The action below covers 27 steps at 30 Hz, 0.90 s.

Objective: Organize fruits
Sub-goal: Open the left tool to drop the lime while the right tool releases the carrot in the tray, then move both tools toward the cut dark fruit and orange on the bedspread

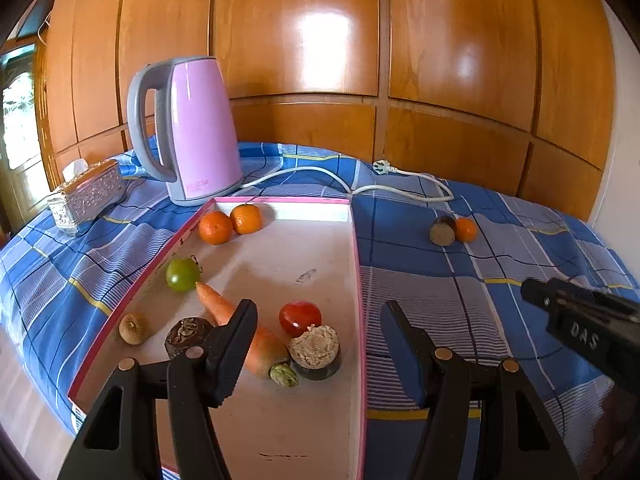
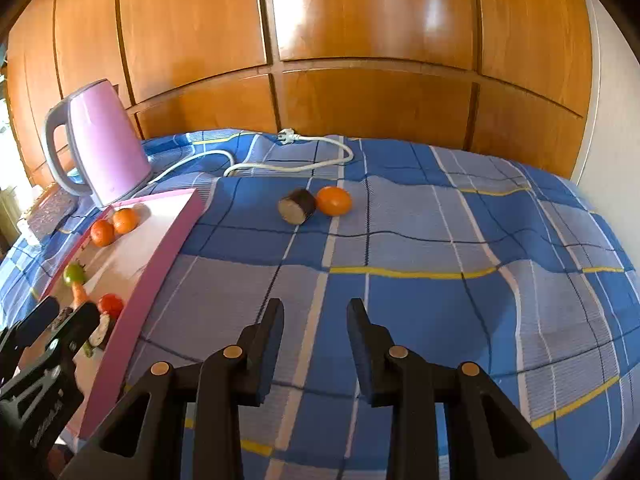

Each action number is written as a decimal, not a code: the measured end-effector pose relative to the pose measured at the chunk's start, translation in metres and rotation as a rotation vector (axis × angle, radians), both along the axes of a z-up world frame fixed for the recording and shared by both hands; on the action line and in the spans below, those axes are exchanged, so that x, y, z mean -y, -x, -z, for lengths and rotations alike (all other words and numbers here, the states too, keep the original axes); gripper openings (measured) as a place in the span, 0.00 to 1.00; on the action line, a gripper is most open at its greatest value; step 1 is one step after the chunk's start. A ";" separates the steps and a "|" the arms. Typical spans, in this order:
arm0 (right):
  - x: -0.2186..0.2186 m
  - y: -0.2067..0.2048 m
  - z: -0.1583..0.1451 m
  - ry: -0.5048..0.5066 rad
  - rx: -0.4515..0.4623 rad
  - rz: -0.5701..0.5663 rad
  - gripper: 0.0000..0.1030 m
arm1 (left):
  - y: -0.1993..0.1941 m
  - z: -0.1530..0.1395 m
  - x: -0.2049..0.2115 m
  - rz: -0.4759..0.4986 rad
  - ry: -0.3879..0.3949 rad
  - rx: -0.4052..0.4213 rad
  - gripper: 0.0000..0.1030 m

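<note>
A pink-rimmed white tray (image 1: 320, 212) lies on the blue checked cloth. In it are two oranges (image 1: 230, 223), a green tomato (image 1: 183, 275), a carrot (image 1: 240, 326), a red tomato (image 1: 300, 317), a brown kiwi-like fruit (image 1: 133, 328) and two dark round pieces (image 1: 316, 351). My left gripper (image 1: 320, 340) is open and empty above the tray's near right side. On the cloth outside the tray lie one orange (image 2: 334, 201) and a dark round piece (image 2: 297, 206). My right gripper (image 2: 315, 336) is open and empty, well short of them.
A pink kettle (image 1: 194, 128) stands behind the tray, its white cord and plug (image 2: 288, 136) trailing across the cloth. A silver tissue box (image 1: 86, 196) sits at the far left. Wooden wall panels (image 1: 300, 40) close the back.
</note>
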State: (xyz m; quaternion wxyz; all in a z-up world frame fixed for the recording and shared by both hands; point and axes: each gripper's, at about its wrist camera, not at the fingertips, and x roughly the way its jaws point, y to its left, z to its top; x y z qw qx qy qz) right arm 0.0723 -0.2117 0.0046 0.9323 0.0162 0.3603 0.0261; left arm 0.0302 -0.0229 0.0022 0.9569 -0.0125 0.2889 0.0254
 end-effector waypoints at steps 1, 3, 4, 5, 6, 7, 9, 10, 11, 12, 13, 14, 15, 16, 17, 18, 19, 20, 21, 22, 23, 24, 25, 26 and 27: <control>0.001 -0.002 0.000 0.003 0.004 0.003 0.32 | 0.000 0.000 0.001 0.001 -0.002 -0.001 0.63; 0.004 -0.006 0.001 0.008 0.011 0.009 0.32 | -0.001 0.001 0.002 0.005 -0.007 -0.001 0.63; 0.005 -0.008 0.002 0.007 0.013 0.017 0.32 | -0.001 0.001 0.003 0.006 -0.009 -0.001 0.63; 0.007 -0.010 0.004 0.004 0.013 0.027 0.32 | -0.001 0.001 0.004 0.007 -0.012 -0.003 0.63; 0.010 -0.011 0.007 0.001 0.012 0.035 0.32 | -0.001 0.002 0.005 0.009 -0.015 -0.004 0.63; 0.012 -0.012 0.010 -0.002 0.008 0.047 0.32 | -0.002 0.002 0.005 0.010 -0.017 -0.006 0.63; 0.015 -0.014 0.014 -0.007 -0.004 0.063 0.32 | -0.002 0.003 0.007 0.014 -0.019 -0.009 0.63; 0.017 -0.015 0.016 -0.014 -0.010 0.069 0.32 | -0.002 0.003 0.007 0.015 -0.019 -0.011 0.63; 0.019 -0.015 0.017 -0.020 -0.011 0.074 0.32 | -0.002 0.004 0.008 0.018 -0.020 -0.013 0.63; 0.020 -0.016 0.018 -0.023 -0.012 0.078 0.32 | -0.003 0.004 0.009 0.020 -0.022 -0.015 0.63; 0.021 -0.016 0.019 -0.023 -0.012 0.081 0.32 | -0.003 0.004 0.010 0.020 -0.023 -0.017 0.63; 0.021 -0.016 0.020 -0.025 -0.013 0.083 0.32 | -0.003 0.005 0.011 0.022 -0.025 -0.020 0.63; 0.021 -0.017 0.021 -0.028 -0.016 0.083 0.32 | -0.004 0.006 0.012 0.025 -0.026 -0.023 0.63; 0.021 -0.018 0.021 -0.032 -0.018 0.082 0.32 | -0.004 0.006 0.012 0.026 -0.026 -0.024 0.63; 0.021 -0.018 0.022 -0.034 -0.021 0.080 0.32 | -0.004 0.006 0.013 0.027 -0.026 -0.024 0.63; 0.021 -0.019 0.023 -0.035 -0.023 0.079 0.32 | -0.005 0.007 0.014 0.029 -0.029 -0.026 0.63; 0.020 -0.020 0.024 -0.037 -0.027 0.077 0.32 | -0.006 0.007 0.014 0.030 -0.031 -0.030 0.63; 0.020 -0.021 0.025 -0.039 -0.032 0.076 0.32 | -0.007 0.008 0.015 0.031 -0.033 -0.036 0.63; 0.021 -0.022 0.026 -0.042 -0.038 0.076 0.32 | -0.007 0.009 0.016 0.034 -0.032 -0.040 0.63; 0.021 -0.023 0.027 -0.045 -0.045 0.076 0.32 | -0.008 0.009 0.016 0.036 -0.031 -0.043 0.63; 0.021 -0.024 0.028 -0.048 -0.051 0.078 0.32 | -0.008 0.009 0.016 0.039 -0.030 -0.045 0.63; 0.022 -0.025 0.029 -0.052 -0.056 0.079 0.32 | -0.009 0.010 0.017 0.041 -0.029 -0.047 0.63; 0.022 -0.026 0.030 -0.055 -0.060 0.080 0.32 | -0.009 0.010 0.017 0.043 -0.027 -0.049 0.63; 0.023 -0.026 0.031 -0.057 -0.063 0.082 0.32 | -0.009 0.010 0.017 0.045 -0.022 -0.053 0.63; 0.024 -0.027 0.031 -0.057 -0.064 0.084 0.32 | -0.010 0.010 0.017 0.045 -0.019 -0.054 0.63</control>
